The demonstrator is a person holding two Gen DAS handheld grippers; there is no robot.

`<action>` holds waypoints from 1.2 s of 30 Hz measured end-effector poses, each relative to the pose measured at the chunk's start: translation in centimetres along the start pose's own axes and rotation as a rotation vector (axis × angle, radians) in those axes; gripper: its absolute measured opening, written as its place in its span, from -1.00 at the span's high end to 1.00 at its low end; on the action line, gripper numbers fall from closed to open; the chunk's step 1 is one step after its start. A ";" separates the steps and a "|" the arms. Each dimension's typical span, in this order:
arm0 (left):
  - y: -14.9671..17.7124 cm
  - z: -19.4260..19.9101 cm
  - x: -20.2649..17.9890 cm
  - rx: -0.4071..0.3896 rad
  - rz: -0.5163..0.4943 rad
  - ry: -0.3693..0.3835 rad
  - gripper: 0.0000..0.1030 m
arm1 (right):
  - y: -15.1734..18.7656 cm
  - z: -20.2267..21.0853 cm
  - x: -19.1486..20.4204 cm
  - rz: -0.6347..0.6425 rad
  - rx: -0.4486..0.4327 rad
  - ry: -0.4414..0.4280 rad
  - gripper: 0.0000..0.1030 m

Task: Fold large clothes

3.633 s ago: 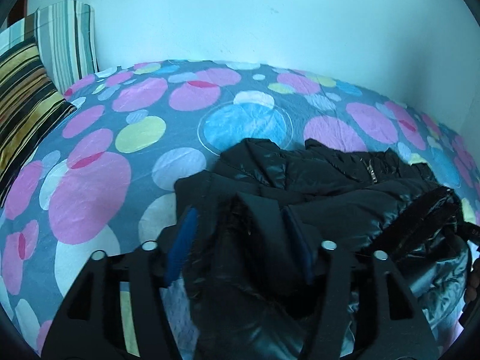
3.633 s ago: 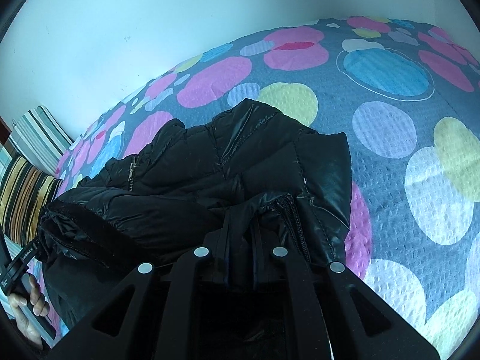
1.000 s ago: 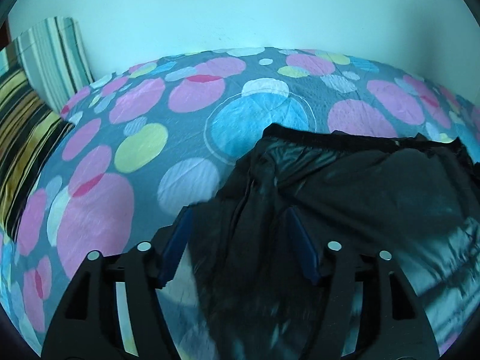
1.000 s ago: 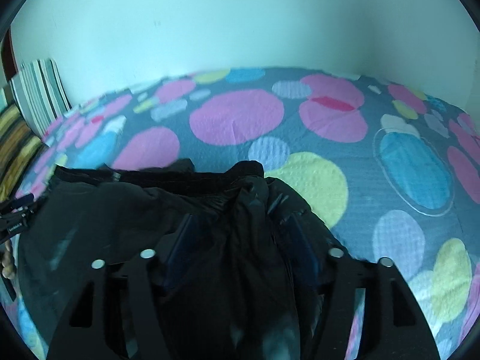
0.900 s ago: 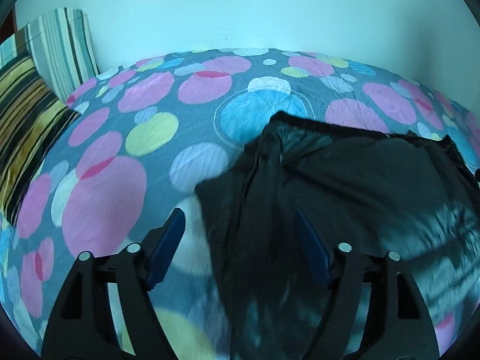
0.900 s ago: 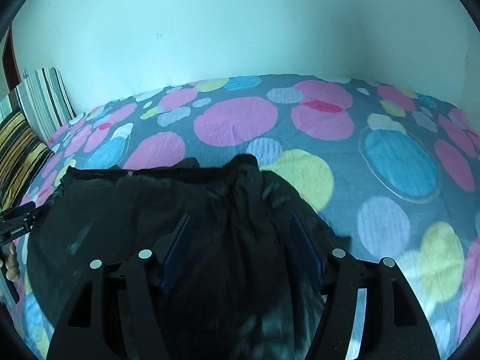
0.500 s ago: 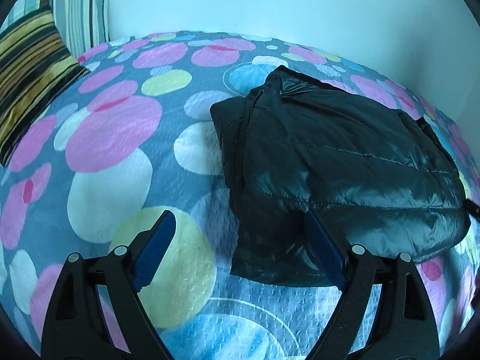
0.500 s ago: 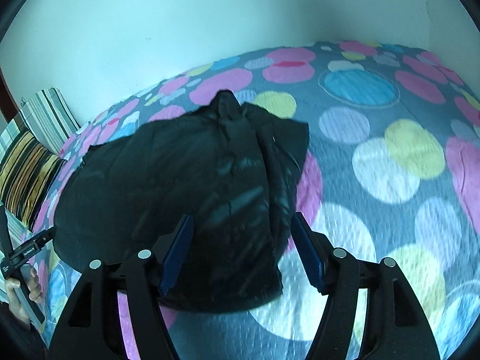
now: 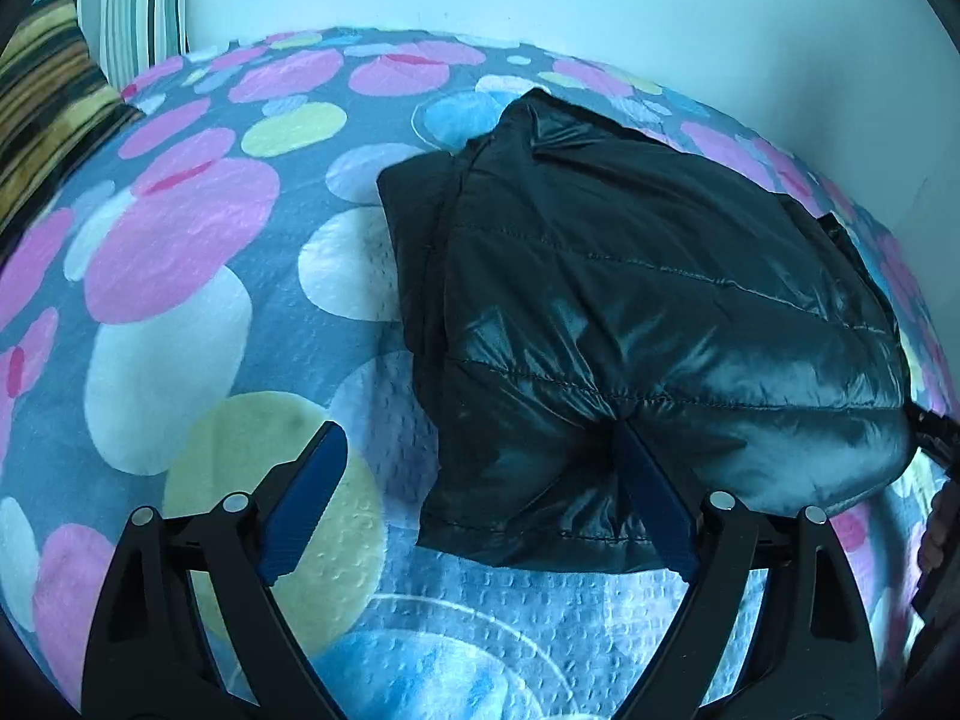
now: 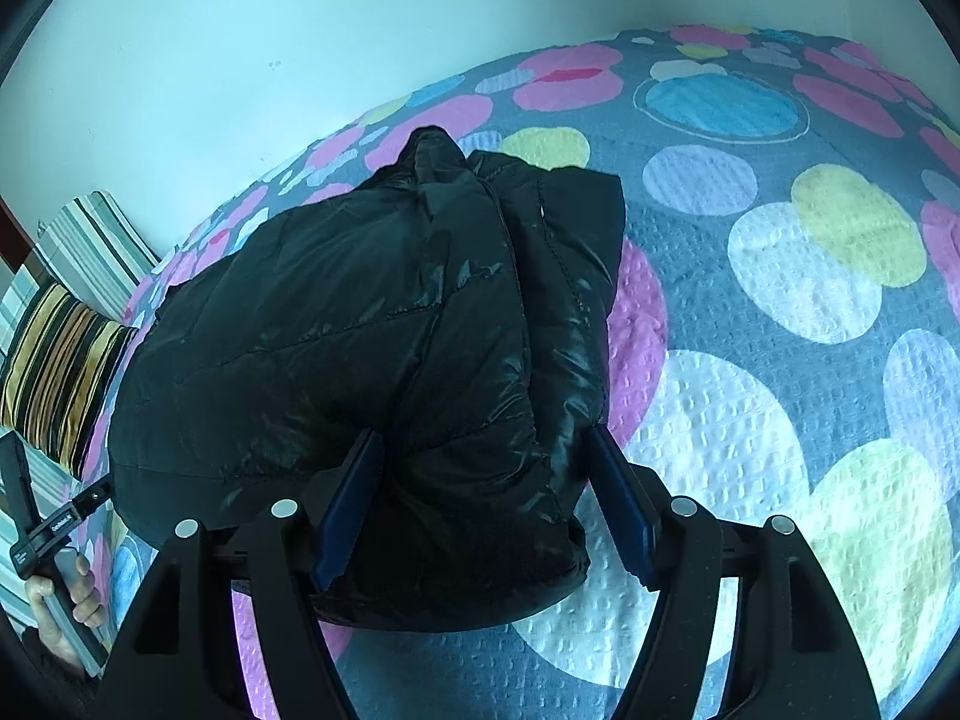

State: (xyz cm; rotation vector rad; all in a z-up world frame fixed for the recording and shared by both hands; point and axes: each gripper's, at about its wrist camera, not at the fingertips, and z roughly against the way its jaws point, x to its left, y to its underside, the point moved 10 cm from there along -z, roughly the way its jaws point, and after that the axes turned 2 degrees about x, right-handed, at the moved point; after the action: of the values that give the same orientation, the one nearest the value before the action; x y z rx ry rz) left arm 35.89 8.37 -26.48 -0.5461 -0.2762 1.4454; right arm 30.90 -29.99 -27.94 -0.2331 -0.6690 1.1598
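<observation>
A black puffer jacket (image 9: pixel 630 276) (image 10: pixel 336 312) lies folded in a thick bundle on the spotted bed sheet (image 9: pixel 180 240) (image 10: pixel 780 300). My left gripper (image 9: pixel 477 429) is at its near left corner with jaws closing. The corner lies between the fingers; the right pad (image 9: pixel 654 498) touches it, while the left pad (image 9: pixel 306 498) stands clear over the sheet. My right gripper (image 10: pixel 483 432) is at the near right corner. Both of its blue pads (image 10: pixel 348 510) press into the puffy fold between them.
Striped pillows (image 9: pixel 42 120) (image 10: pixel 54 372) lean at the bed's left end against a pale wall. In the right wrist view, a hand (image 10: pixel 66 600) holding the left gripper's handle shows at the lower left. Open sheet spreads to the jacket's left and right.
The jacket, held up a second ago, has been laid down folded on the bed. The left jaws widened off its corner. Both grippers dropped and drew back toward the near edge.
</observation>
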 end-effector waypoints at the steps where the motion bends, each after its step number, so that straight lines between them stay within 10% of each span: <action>1: 0.1 -0.3 -0.4 0.013 0.021 0.052 -0.34 | 0.2 -0.2 0.0 -0.003 0.005 -0.003 -0.32; 9: 0.3 0.7 -1.7 -0.021 -0.036 0.051 0.71 | 0.2 0.5 0.8 0.015 -0.025 -0.026 0.43; 36: 10.7 11.1 -2.4 -0.048 -0.037 0.052 0.81 | 9.0 9.6 0.0 0.035 -0.009 -0.041 0.67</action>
State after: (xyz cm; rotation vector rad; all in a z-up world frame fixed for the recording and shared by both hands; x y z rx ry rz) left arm 20.92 8.38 -22.17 -0.6136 -0.2790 1.3897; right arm 18.29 -27.98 -24.91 -0.2295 -0.7086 1.1980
